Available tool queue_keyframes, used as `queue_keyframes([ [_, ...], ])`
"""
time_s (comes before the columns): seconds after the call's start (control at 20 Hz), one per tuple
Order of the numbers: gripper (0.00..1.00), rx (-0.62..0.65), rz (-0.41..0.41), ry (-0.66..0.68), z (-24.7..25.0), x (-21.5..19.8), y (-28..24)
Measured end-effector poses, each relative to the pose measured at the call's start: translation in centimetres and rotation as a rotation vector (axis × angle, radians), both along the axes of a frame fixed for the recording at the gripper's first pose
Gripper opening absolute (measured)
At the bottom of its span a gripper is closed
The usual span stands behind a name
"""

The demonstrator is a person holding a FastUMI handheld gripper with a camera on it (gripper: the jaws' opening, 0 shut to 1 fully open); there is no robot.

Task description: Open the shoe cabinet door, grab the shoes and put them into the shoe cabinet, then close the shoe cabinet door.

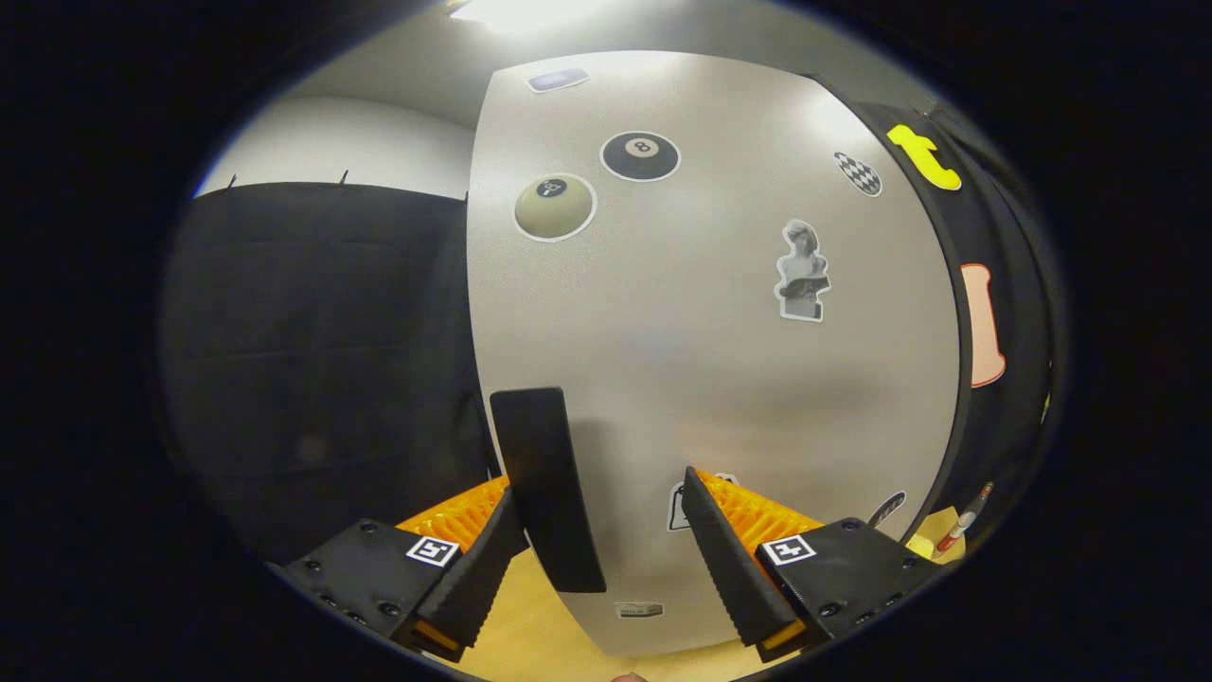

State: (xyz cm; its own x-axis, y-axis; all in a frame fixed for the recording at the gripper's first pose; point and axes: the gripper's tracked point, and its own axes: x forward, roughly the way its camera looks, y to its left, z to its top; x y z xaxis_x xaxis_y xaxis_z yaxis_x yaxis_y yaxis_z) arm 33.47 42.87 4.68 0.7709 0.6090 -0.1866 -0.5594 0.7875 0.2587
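The shoe cabinet door (720,360) is a pale grey panel with several stickers, and it stands close in front of the fingers. A black upright handle (546,488) sits near the door's left edge. My gripper (598,488) is open, and the handle lies between the fingers. The handle sits right beside the left fingertip (492,559), while the right fingertip (715,549) stands well apart from it. Neither finger presses on the handle.
Black cloth wall (322,360) stands left of the door and also runs along its right side. A light wooden surface (530,635) shows below the door. A red and white pen (964,519) lies low on the right.
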Motion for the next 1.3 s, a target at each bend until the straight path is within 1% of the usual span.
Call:
queue_keyframes([
  [0.15,1.00,-0.021,-0.043,-0.033,1.0,-2.3,-2.1],
  [0.3,1.00,-0.054,-0.108,-0.064,2.3,-5.0,-5.7],
  [0.55,0.99,-0.137,-0.227,-0.122,3.9,-9.9,-14.4],
  [0.8,0.99,-0.159,-0.370,-0.107,3.9,-13.6,-23.5],
  [1.1,0.99,-0.204,-0.526,-0.101,3.6,-16.8,-34.0],
  [1.3,0.98,-0.228,-0.597,-0.114,3.1,-18.5,-38.3],
])
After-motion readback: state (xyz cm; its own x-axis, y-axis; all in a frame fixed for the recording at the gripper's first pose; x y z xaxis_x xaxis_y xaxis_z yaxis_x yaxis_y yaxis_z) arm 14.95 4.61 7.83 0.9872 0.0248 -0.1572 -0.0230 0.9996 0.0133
